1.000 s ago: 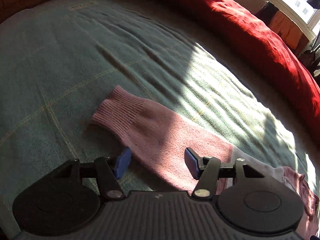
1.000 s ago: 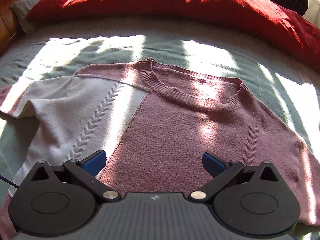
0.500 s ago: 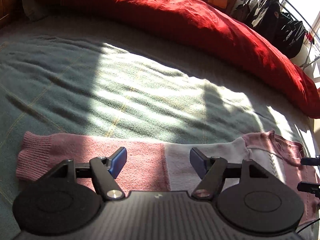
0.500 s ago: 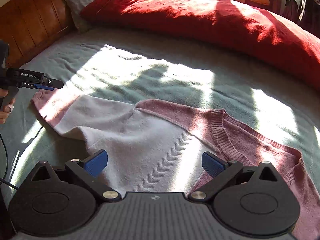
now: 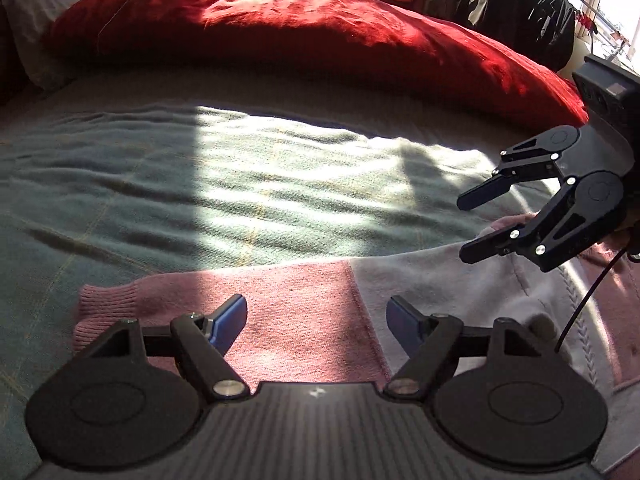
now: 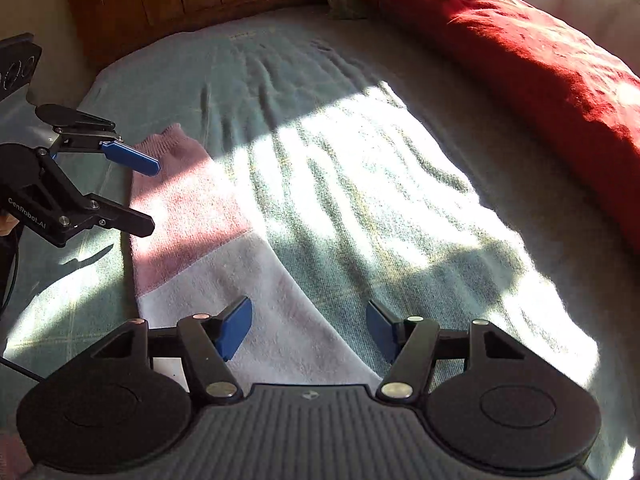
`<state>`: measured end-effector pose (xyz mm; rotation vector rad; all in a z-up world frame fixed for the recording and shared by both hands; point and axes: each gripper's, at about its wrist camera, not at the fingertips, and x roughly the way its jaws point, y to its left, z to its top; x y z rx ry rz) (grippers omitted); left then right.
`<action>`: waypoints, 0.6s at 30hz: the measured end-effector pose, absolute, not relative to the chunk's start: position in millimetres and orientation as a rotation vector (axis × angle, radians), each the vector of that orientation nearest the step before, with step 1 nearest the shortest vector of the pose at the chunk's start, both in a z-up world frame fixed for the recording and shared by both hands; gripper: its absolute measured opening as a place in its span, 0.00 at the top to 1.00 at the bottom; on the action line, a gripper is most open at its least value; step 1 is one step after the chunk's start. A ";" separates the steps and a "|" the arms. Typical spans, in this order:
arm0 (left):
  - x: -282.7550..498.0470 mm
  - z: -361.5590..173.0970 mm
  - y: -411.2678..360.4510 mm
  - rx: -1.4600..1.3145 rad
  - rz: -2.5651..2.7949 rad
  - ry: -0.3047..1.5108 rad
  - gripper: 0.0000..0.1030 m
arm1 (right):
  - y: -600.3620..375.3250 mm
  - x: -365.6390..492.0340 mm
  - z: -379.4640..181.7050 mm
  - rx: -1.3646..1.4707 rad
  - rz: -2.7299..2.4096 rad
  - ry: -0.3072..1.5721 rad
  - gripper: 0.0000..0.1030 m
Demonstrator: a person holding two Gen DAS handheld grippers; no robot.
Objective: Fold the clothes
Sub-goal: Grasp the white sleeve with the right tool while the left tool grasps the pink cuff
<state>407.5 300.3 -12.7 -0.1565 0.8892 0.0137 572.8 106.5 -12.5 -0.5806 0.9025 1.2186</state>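
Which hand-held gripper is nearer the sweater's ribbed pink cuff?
Left. The left hand-held gripper hovers over the sleeve beside the cuff; the right hand-held gripper is farther up, over the white part.

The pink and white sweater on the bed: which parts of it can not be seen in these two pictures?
- Sweater body and far sleeve: left wrist view, cut off by the right edge and hidden behind the right gripper.
- Neckline: in neither view.
- Sleeve lower part: right wrist view, hidden under the camera's own gripper body.
- Cuff: partly behind the left gripper.
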 end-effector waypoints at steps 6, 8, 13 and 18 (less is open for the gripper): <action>397.5 -18.1 322.7 -0.224 0.078 0.879 0.23 | 155.5 582.9 -45.6 -0.772 1.370 0.955 0.46; 394.3 -21.3 328.7 -0.246 0.100 0.881 0.23 | 160.8 584.0 -51.1 -0.791 1.401 0.990 0.55; 390.0 -29.6 339.6 -0.312 0.137 0.888 0.22 | 164.3 578.2 -49.0 -0.784 1.439 1.029 0.92; 387.6 -30.2 343.7 -0.326 0.150 0.878 0.22 | 168.1 585.6 -38.2 -0.715 1.385 0.995 0.92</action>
